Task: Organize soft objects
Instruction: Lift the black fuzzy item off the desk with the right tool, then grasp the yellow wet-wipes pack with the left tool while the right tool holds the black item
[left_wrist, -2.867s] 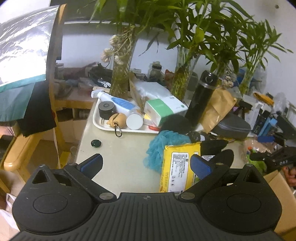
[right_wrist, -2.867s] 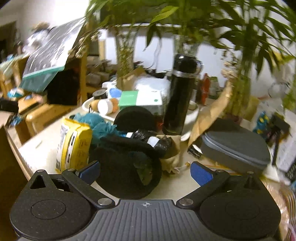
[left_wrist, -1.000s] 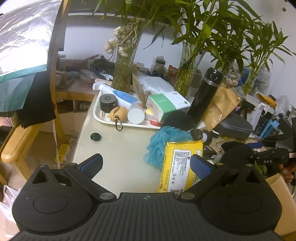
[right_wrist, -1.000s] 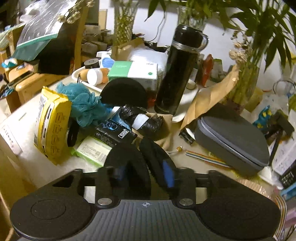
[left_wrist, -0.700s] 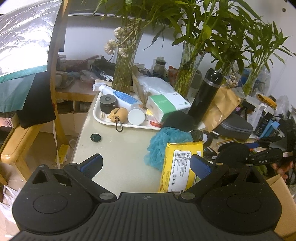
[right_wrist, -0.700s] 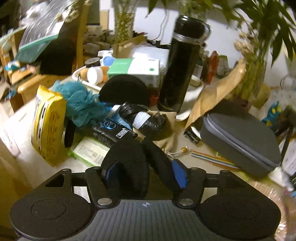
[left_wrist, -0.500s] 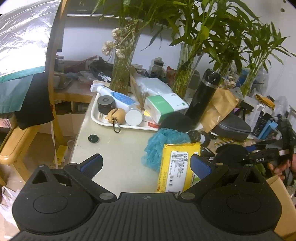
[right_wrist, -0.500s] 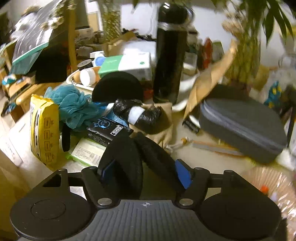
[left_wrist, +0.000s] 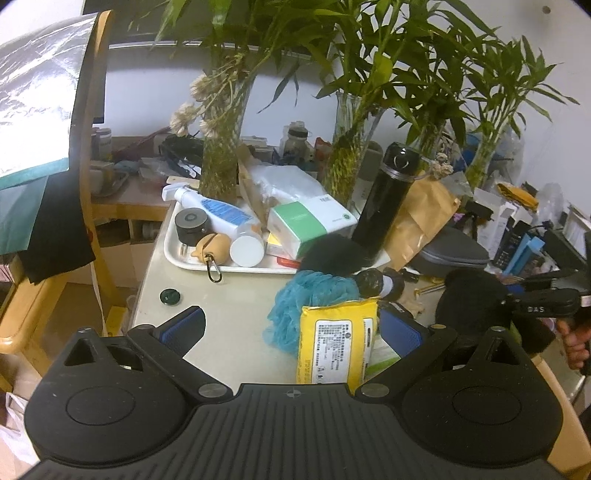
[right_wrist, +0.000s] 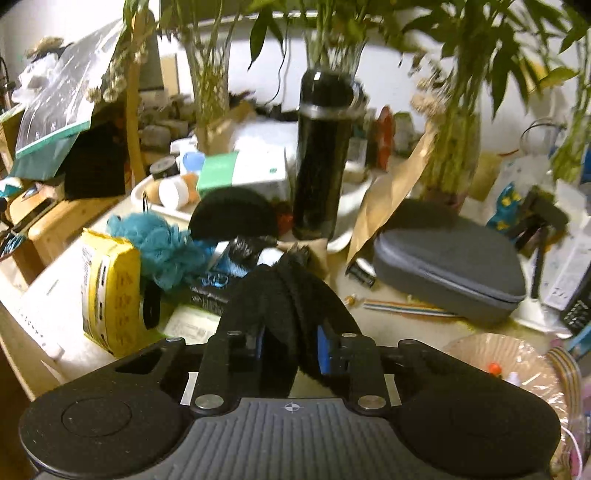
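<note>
While the right gripper (right_wrist: 290, 349) closes, its blue pads squeeze a folded black fleece piece (right_wrist: 284, 295), which bulges forward and upward out of the jaws, clear of the table (right_wrist: 70, 266). The left gripper (left_wrist: 291, 328) stands wide apart, holding nothing, above the near table edge, with the yellow wipes pack (left_wrist: 336, 339) just ahead of its right finger.

Beyond the clamped fleece lie a teal bath pouf (right_wrist: 159, 243) touching the wipes pack, a second round black pad (right_wrist: 232, 218) near the white tray (left_wrist: 173, 254), and a tall black flask (right_wrist: 321, 158) upright behind them. A grey zip case (right_wrist: 450, 266) rests to the right.

Risks, as judged from this position:
- The fleece is thick and springy. A grip on the fold only may let it slip out during transport.
- The hanging lobes may drag across the small items beneath and displace them.
- A wide swing toward the flask could topple it.
</note>
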